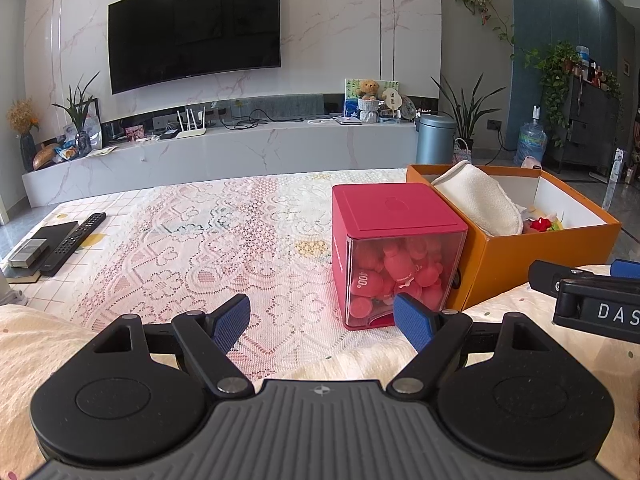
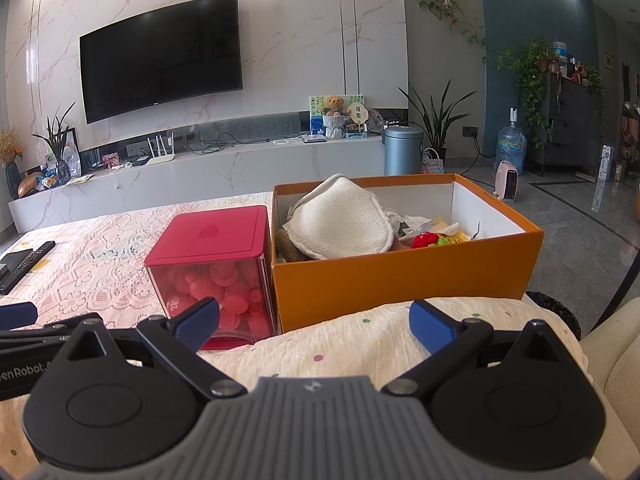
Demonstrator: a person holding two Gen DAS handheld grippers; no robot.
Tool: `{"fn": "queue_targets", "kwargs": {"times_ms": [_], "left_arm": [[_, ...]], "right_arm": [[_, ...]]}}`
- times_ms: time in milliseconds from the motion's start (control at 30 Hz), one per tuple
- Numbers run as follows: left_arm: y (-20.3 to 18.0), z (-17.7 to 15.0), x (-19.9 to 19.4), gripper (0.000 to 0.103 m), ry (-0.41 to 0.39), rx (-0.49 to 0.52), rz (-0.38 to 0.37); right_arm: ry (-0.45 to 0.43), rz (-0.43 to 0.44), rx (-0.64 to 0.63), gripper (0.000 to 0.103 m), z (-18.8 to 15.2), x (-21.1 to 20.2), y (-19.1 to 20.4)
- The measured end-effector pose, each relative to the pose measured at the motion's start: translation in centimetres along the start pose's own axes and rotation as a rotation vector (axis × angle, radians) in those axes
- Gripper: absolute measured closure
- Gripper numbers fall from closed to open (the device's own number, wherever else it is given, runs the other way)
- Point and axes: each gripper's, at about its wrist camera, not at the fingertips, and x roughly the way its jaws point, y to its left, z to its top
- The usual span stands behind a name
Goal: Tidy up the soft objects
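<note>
1. We are in a living room with a marble wall, a large black wall-mounted television [image 1: 194, 32] and a long white media shelf below it. In front of us lies a low counter covered by a pink and white lace cloth [image 1: 192, 248].

2. On the cloth stands a red plastic cube container with a clear front [image 2: 216, 268], filled with pink soft sponge shapes. Its red lid is on.

3. Touching its right side is an open orange cardboard box with a white interior [image 2: 400, 280]. Inside, a thick white quilted cloth pad [image 2: 340, 220] leans against the left wall, with a small red and green soft toy [image 2: 430, 240] and some paper beside it.

4. Nearer to us, a cream fabric with coloured dots [image 2: 360, 344] lies in front of the orange box.

5. Our left gripper [image 1: 322, 322] hovers low over the lace, pointing at the red cube. Its blue-padded fingers are spread wide and hold nothing.

6. Our right gripper [image 2: 316, 322] hovers above the dotted fabric, facing the orange box. Its fingers are also wide apart and empty.

7. We judge that no grasp has begun: both grippers seem poised between picks.

8. The next move likely calls for choosing one soft item, perhaps the white pad or the dotted fabric, lowering open fingers around a fold, and closing gently so the cloth bunches without slipping.
</note>
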Motion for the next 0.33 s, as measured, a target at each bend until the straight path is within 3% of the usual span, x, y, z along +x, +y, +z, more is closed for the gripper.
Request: {"fn": "queue_targets", "kwargs": {"times_ms": [333], "left_arm": [[-0.11, -0.21, -0.11, 0.008, -0.001, -0.003, 0.004]], "right_arm": [[0.0, 0.0, 0.0, 0.004, 0.02, -0.02, 0.01]]}}
